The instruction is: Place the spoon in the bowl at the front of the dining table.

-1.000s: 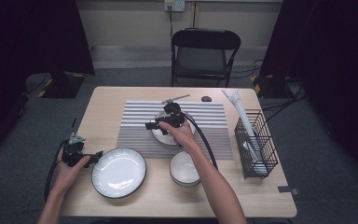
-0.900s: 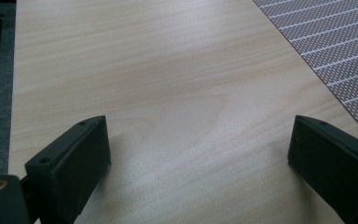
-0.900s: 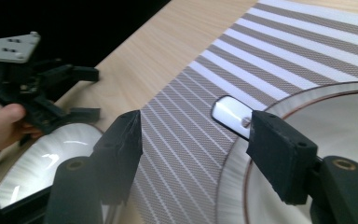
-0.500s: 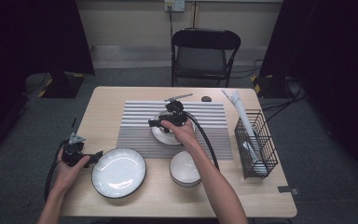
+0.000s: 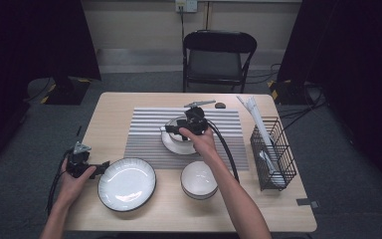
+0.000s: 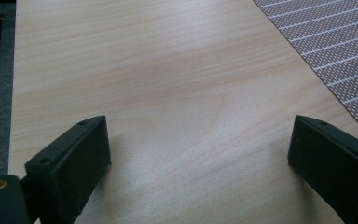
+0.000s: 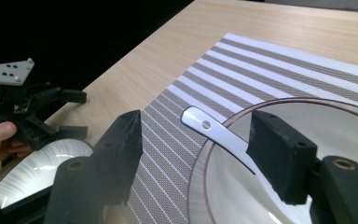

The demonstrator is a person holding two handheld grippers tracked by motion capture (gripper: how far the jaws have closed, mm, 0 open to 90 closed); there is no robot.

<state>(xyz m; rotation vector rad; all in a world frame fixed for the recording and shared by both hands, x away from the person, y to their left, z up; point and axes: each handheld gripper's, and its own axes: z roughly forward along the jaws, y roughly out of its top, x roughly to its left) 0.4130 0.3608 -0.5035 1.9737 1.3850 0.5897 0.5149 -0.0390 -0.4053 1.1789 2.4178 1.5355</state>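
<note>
Jaws of right gripper (image 7: 193,154) open, straddling spoon handle (image 7: 214,133) overhanging small plate (image 7: 307,186) on striped mat (image 7: 242,70). Risk: thin handle slips or tips plate if pinched off-centre. Left gripper (image 6: 200,154) open, idle over bare table (image 6: 144,60). Big plate (image 5: 127,183) and bowl (image 5: 199,179) empty; wire basket (image 5: 273,159) holding white utensils.

Black two-jaw grippers (image 5: 176,130) (image 5: 102,164), black cables trailing, grey three-cornered plate atop (screw holes visible); forearms bare.
</note>
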